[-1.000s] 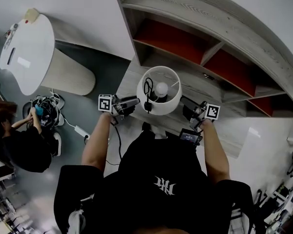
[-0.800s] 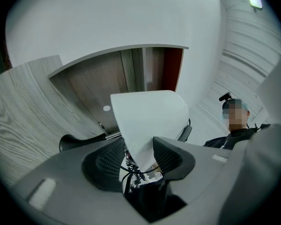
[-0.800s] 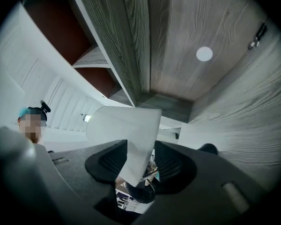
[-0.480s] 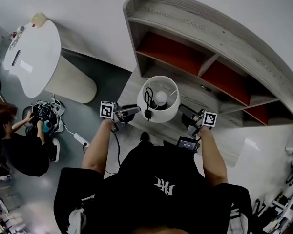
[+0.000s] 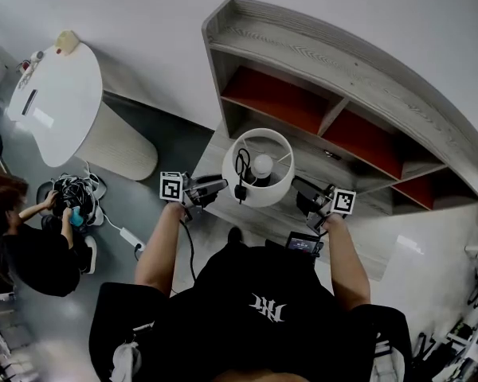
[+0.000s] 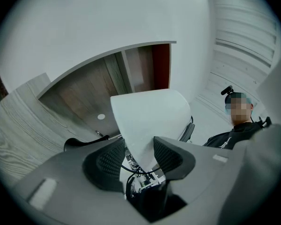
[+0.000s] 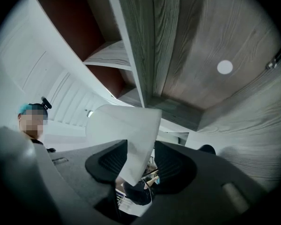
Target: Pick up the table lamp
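The table lamp (image 5: 259, 189) has a white drum shade, with its bulb (image 5: 262, 165) and a coiled black cord (image 5: 242, 165) showing inside from above. It hangs in front of the shelf unit, held by the shade from both sides. My left gripper (image 5: 221, 185) is shut on the shade's left wall. My right gripper (image 5: 296, 186) is shut on its right wall. In the left gripper view the white shade (image 6: 150, 121) runs between the two dark pads of the left gripper (image 6: 139, 153). The right gripper view shows the shade (image 7: 126, 130) pinched the same way by the right gripper (image 7: 139, 161). The lamp's base is hidden.
A grey wood shelf unit (image 5: 327, 78) with red back panels stands just behind the lamp. A white round table (image 5: 56, 94) is at the left. Below it a person (image 5: 24, 237) crouches by a cable bundle (image 5: 72, 193). A power strip (image 5: 131, 215) lies on the floor.
Both grippers have risen together with the lamp shade held between them. The head view has shifted, so the shelf and lamp sit a little lower in the picture.
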`<action>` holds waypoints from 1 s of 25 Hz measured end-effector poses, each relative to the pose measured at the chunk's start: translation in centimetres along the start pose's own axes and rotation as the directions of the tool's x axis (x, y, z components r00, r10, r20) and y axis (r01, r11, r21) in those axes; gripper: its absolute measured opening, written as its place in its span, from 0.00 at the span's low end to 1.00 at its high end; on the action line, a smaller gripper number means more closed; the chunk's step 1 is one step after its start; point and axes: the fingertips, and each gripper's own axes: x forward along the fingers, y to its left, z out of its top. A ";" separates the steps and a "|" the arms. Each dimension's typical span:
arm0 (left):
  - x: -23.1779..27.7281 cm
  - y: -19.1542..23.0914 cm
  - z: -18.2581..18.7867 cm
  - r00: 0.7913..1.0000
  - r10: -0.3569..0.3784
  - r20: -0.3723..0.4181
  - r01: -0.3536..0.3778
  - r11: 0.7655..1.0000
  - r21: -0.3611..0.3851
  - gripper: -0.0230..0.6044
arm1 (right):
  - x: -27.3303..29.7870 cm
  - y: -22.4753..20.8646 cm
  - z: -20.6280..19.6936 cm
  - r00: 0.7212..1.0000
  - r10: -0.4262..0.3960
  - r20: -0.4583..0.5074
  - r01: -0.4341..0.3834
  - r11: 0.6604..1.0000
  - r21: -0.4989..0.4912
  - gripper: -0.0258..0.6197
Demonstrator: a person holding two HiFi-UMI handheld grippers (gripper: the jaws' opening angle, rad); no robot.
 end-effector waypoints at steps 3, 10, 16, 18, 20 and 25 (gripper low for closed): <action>0.4 -1.4 0.8 1.000 -0.005 0.004 0.004 1.000 0.029 0.34 | 0.0 1.4 0.7 1.000 0.009 -0.006 -0.009 1.000 -0.030 0.32; 0.8 -4.2 2.5 1.000 0.003 0.014 -0.004 0.999 0.052 0.34 | 0.5 4.9 2.3 1.000 0.020 -0.015 -0.021 0.995 -0.095 0.32; 1.0 -7.1 3.9 1.000 0.023 0.018 -0.025 0.995 0.095 0.34 | 0.5 7.1 3.2 1.000 0.005 -0.013 -0.006 0.991 -0.136 0.32; 1.0 -8.1 4.3 0.999 0.030 0.020 -0.032 0.993 0.113 0.34 | 0.6 7.8 3.2 1.000 0.003 -0.016 -0.006 0.989 -0.150 0.32; 1.1 -8.7 4.5 0.999 0.039 0.017 -0.041 0.991 0.124 0.34 | 0.5 8.6 3.4 1.000 0.003 -0.015 -0.006 0.987 -0.163 0.32; 1.5 -10.0 4.9 0.998 0.056 0.008 -0.056 0.989 0.135 0.35 | 0.4 10.1 4.4 1.000 0.015 0.005 -0.013 0.982 -0.191 0.32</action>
